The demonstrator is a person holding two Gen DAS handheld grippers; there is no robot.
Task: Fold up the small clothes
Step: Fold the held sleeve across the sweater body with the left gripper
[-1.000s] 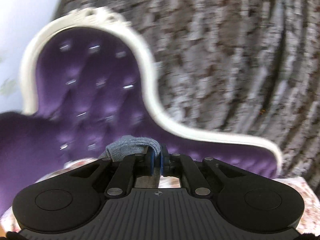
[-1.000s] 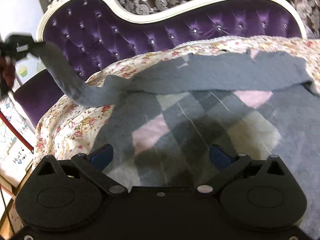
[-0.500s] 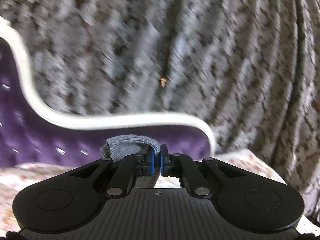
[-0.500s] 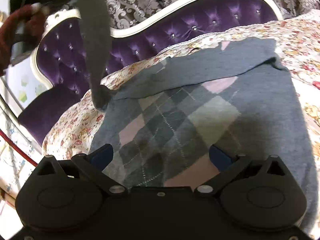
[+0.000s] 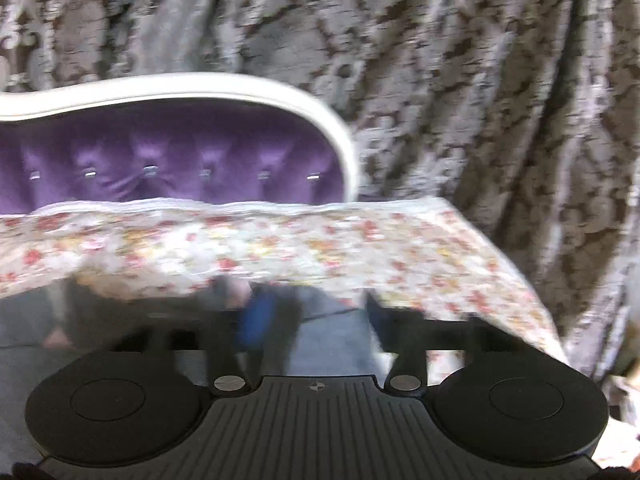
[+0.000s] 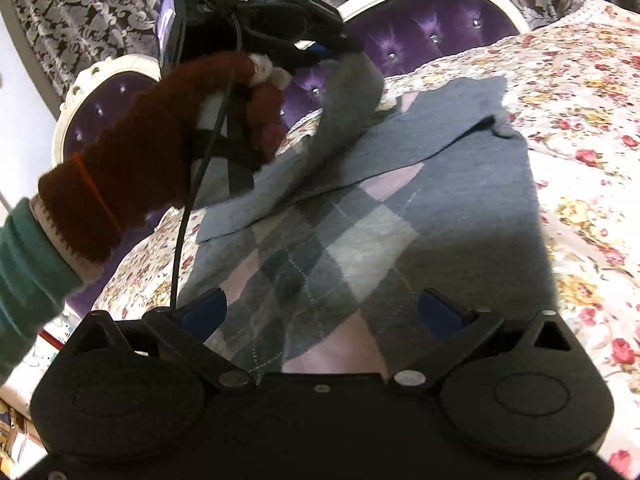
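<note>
Left gripper (image 5: 312, 312), jaws just spreading apart, hangs over the grey sleeve (image 6: 348, 112) at frame centre; right gripper (image 6: 320, 308) gapes empty above the argyle sweater (image 6: 400, 240).

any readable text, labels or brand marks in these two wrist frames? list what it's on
None readable.
Left gripper housing: a small round crosshair mark, no lettering.
Papers at the lower left edge of the right wrist view: faint scribbles, too small and blurred to read.
Sweater, floral cover: patterns only.

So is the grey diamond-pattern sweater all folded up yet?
Partly. One sleeve lies across the grey diamond-pattern sweater; the other sleeve still hangs at the left gripper, whose jaws have just been opening.
</note>
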